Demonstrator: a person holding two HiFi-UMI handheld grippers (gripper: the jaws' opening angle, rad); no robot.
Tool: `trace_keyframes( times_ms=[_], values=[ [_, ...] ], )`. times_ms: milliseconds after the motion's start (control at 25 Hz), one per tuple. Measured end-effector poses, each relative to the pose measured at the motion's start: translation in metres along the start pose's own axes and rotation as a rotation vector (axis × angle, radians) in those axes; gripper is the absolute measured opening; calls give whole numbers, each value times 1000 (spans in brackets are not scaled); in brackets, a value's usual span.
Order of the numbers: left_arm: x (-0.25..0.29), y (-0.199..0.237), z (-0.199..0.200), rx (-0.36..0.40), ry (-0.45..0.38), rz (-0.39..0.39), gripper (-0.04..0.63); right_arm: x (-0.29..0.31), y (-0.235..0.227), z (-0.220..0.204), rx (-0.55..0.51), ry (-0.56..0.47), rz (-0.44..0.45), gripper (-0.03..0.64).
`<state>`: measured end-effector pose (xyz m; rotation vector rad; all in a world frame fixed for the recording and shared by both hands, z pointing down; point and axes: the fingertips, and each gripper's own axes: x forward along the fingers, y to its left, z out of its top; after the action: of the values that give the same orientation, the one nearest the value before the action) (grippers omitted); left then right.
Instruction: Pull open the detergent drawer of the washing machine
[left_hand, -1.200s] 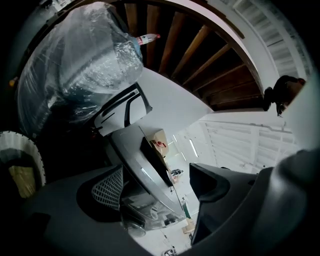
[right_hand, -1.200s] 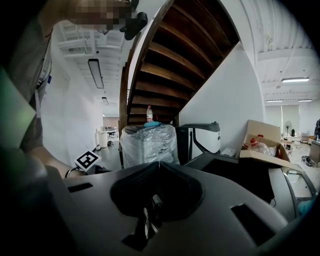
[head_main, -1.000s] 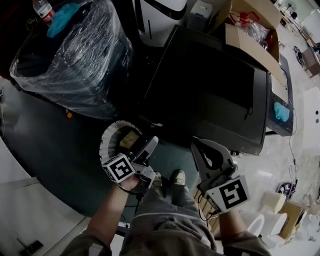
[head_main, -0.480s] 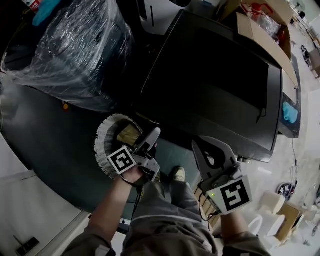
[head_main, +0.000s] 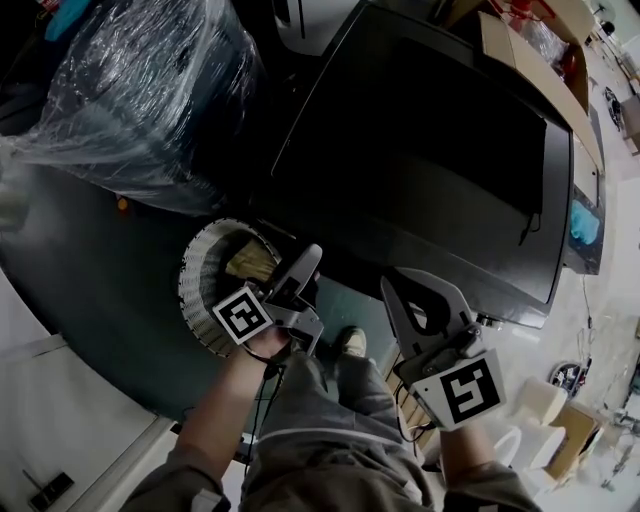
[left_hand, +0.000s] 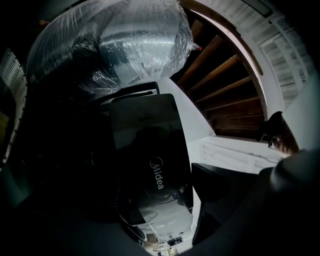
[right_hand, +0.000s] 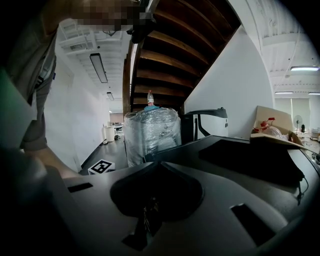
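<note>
**Head view with left and right gripper views.** The left tongs (head_main: 300, 272) are released. Their jaws have just been opening, and the left gripper view shows them wide apart with nothing between the pads. Through the gap shows a glossy black panel of the washing machine (head_main: 430, 170), with the maker's name (left_hand: 157, 173) turned sideways.

The right tongs (head_main: 393, 284) are clenched on nothing. In the right gripper view their two tips meet in a point around an empty teardrop gap.

The washing machine lies directly ahead of both tongs. Seen from above, its front edge runs just beyond their tips. The left tongs point toward its left front corner and the right tongs toward the middle of the front edge. Neither is seen to touch it. From the right tongs, the flat black top spreads ahead and to the right.

The detergent drawer cannot be picked out on the dark cabinet in any view, so its place relative to the tongs cannot be told.

Just beside the left tongs, on their left, is a round pale object with a ribbed rim (head_main: 200, 290). Further ahead on that side, a bulky load wrapped in clear film (head_main: 140, 90) stands on the dark floor (head_main: 80, 270). Beyond the machine, ahead and to the right of the right tongs, is an open cardboard box (head_main: 520, 55).
</note>
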<state>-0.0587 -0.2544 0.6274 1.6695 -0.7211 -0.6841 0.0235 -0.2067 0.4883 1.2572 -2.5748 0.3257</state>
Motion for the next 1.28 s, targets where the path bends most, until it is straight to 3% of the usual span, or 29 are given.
trace_keyframes(
  times_ms=[800,1280],
  values=[
    [0,0,0,-44,-48,57,439,-9,4,-3,10,3,1,34],
    [-37,-5,-11,-56,-55,100,433,-31,20,-5,17,21,12,34]
  ],
)
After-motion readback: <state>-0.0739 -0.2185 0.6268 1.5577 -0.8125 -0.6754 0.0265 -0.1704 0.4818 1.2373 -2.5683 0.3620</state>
